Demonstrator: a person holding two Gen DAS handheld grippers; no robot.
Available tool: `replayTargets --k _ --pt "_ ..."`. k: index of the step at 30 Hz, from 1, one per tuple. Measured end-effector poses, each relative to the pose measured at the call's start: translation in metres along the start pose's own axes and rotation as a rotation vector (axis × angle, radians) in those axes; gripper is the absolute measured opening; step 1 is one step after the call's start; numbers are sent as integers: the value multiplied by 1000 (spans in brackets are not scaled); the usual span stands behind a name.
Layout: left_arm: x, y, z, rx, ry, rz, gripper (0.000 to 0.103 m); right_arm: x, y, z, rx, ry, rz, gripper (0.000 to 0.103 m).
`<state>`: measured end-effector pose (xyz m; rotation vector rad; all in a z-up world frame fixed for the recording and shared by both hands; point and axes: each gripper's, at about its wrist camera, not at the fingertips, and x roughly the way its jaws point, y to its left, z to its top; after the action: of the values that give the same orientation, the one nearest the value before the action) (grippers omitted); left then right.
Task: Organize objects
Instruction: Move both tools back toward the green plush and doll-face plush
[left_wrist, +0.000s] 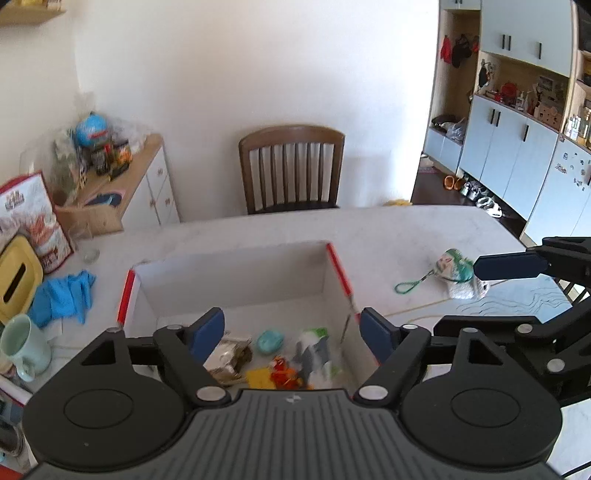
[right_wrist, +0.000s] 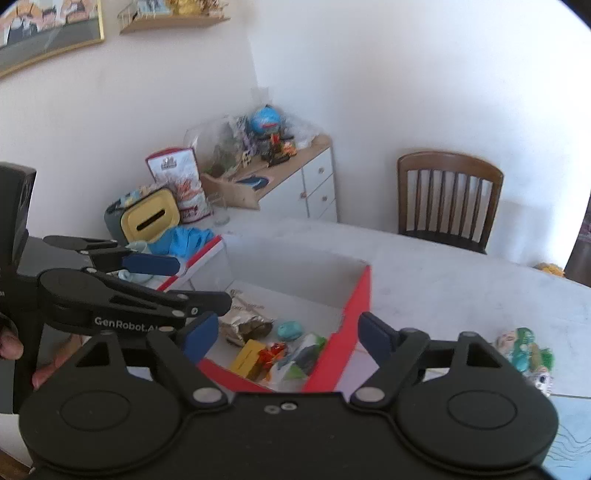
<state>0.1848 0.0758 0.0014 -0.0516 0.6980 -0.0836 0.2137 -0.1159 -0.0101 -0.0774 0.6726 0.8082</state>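
Both grippers, left (left_wrist: 291, 334) and right (right_wrist: 286, 334), hover open-fingered and empty above the box (left_wrist: 236, 266); next, I judge, comes fetching the green-haired doll (left_wrist: 456, 267).

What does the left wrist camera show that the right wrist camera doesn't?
Only the left wrist view shows the blue-grey cabinets with shoes beneath them, and the mint mug at the table's edge. Only the right wrist view shows the framed picture, the wall shelf and the hand holding the left claw. Both show the red-edged box of small items, the wooden chair, the yellow-lidded bin, the blue cloth and the green-haired doll lying outside the box.
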Motion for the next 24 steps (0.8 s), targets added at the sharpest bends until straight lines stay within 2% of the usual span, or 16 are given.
replayTargets --k 8,12,17,24 --pt "1 -46 10 10 -3 -12 83 -33 -34 -10 24 -32 -21 92" --pt "4 -71 16 27 -14 -14 84 -47 -55 -18 36 -47 -35 99" --pt "11 -100 22 40 -19 -37 88 -61 -82 -27 68 -52 -60 102" --pt "24 -143 27 57 -38 -77 99 -82 -121 -42 77 -62 -103 102"
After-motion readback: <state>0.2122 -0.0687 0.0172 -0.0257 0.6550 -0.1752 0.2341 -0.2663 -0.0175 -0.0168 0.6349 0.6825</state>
